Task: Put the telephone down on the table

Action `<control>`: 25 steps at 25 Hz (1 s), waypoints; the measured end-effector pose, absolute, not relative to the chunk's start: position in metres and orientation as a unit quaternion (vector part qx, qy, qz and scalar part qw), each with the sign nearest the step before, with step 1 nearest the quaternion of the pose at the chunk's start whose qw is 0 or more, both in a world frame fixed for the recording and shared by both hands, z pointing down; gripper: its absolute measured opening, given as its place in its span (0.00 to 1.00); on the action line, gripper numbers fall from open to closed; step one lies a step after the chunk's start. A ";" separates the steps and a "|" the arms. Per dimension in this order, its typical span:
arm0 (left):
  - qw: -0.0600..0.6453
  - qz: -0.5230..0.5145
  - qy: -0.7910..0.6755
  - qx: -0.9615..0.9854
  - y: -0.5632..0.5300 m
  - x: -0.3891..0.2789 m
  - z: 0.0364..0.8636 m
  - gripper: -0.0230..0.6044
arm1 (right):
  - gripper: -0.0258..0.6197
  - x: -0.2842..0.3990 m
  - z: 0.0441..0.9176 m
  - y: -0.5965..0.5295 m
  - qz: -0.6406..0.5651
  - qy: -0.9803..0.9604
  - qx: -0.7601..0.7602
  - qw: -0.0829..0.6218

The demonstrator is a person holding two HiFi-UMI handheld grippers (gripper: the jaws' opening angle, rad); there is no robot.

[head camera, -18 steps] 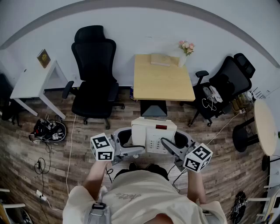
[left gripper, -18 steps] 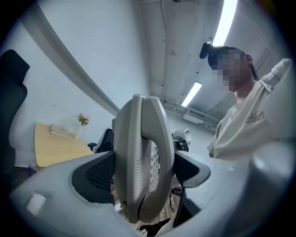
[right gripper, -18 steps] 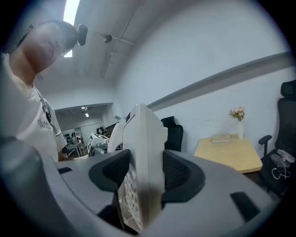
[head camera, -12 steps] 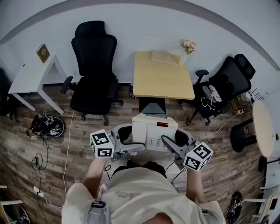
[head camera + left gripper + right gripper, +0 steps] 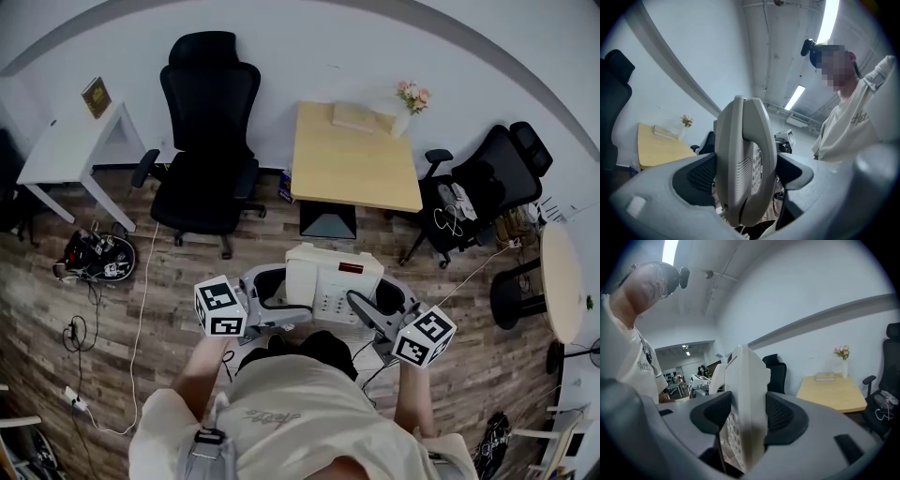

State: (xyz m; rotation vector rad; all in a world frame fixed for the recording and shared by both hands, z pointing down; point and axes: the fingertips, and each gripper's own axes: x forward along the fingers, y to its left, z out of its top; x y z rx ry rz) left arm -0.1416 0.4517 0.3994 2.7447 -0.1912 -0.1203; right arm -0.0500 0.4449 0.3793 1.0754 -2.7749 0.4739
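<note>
telephone (image 5: pixel 330 281) held in mid-air over the floor (image 5: pixel 169 300), well short of the wooden counter (image 5: pixel 354 169). left gripper (image 5: pixel 286 302) jaws clamped on the side bearing the handset (image 5: pixel 764 140), right gripper (image 5: pixel 371 300) jaws clamped on the opposite edge. risk: tilt and a slipped handset from uneven grip or early release before reaching the counter.

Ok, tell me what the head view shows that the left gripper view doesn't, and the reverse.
Only the head view: both claws, the left claw and the right claw, clamping the telephone from either side above the wood floor, plus a white desk. Only the left gripper view: ceiling lights and the telephone edge-on between that claw's pads. Both: the wooden table with its flower vase.
</note>
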 end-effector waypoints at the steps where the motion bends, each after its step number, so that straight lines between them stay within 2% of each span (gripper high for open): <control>1: 0.198 -0.044 -0.067 0.977 0.451 -0.142 0.403 0.65 | 0.38 -0.051 0.383 0.444 0.162 -0.918 0.356 0.063; 14: 0.260 -0.045 -0.043 0.964 0.424 -0.117 0.441 0.65 | 0.38 -0.024 0.424 0.420 0.230 -0.896 0.372 0.077; 25: 0.236 -0.008 -0.058 0.970 0.350 -0.073 0.421 0.65 | 0.38 0.021 0.411 0.346 0.228 -0.904 0.359 0.040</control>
